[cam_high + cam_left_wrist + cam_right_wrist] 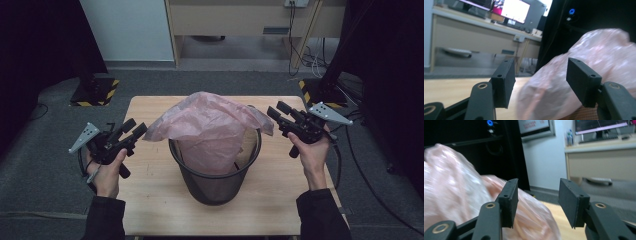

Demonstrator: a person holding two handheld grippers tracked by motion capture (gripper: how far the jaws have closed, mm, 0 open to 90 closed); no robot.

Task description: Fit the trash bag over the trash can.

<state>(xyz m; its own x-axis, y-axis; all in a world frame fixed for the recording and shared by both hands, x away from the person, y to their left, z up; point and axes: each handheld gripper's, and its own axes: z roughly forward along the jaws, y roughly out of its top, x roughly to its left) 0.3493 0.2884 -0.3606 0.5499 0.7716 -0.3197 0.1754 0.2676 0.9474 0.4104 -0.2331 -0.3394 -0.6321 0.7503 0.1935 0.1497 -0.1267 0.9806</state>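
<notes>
A black mesh wastebasket [216,175] stands near the middle of a wooden table [280,200], and a pink plastic bag [210,127] sits partly inside it, billowing up above the rim and spilling over the basket's far and side edges. To the basket's left, the left gripper [134,129] is held in the person's left hand [107,172], its jaws spread apart and empty, their tips just beside the bag's outer fold without clearly touching it. To the basket's right, the right gripper [275,111] is held in the right hand [312,155], its jaws also spread wide with nothing between them, their tips close to the bag's edge on that side.

In the left gripper view the bag [584,82] bulges behind and between the two black jaws, blurred. In the right gripper view the bag [456,190] lies behind the nearer jaw, also soft and hard to read.

Beyond the basket, past the table's far edge, a pale wooden desk [250,20] stands on grey carpet, with cables [305,50] hanging at its right end. Yellow-and-black striped stand bases [95,92] sit on the floor off both far corners of the table. Dark curtains close in both sides.

The bag hides most of the basket's inside and its far rim; whether the bag's bottom reaches the basket floor cannot be told. The person's sleeves [322,215] are cut off by the picture's lower edge.
</notes>
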